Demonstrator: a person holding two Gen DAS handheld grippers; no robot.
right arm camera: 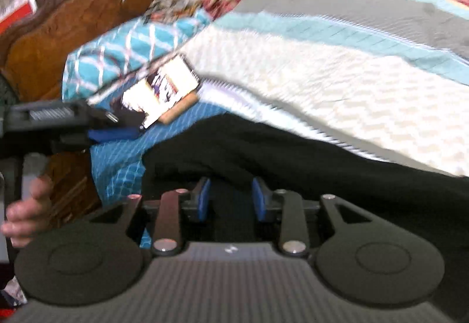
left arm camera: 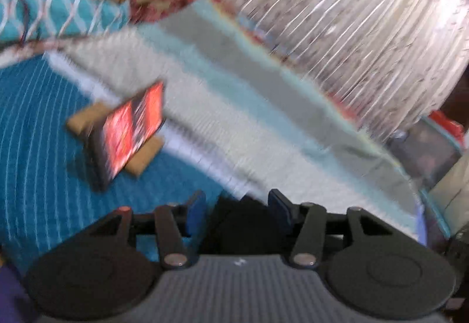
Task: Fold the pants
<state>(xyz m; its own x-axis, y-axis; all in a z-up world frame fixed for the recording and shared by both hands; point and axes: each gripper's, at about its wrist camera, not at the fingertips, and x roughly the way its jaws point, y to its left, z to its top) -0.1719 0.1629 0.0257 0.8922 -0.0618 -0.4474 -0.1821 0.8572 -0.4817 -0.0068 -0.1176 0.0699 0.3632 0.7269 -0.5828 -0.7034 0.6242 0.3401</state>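
The black pants (right arm camera: 293, 159) lie on the blue bed cover, spread from the right wrist view's centre to its right edge. My right gripper (right arm camera: 231, 197) has its blue pads apart, with black cloth between and under them. My left gripper (left arm camera: 237, 206) also stands with pads apart, and a dark piece of the pants (left arm camera: 243, 220) sits low between its fingers. The left gripper also shows in the right wrist view (right arm camera: 111, 132), off the pants' left end. Both views are blurred by motion.
A phone (left arm camera: 132, 129) with a lit screen leans on a tan block (left arm camera: 143, 159) on the bed; it also shows in the right wrist view (right arm camera: 164, 91). A striped white, teal and grey blanket (left arm camera: 234, 106) lies behind. A carved wooden headboard (right arm camera: 73, 24), pillows and a curtain (left arm camera: 351, 15) stand beyond.
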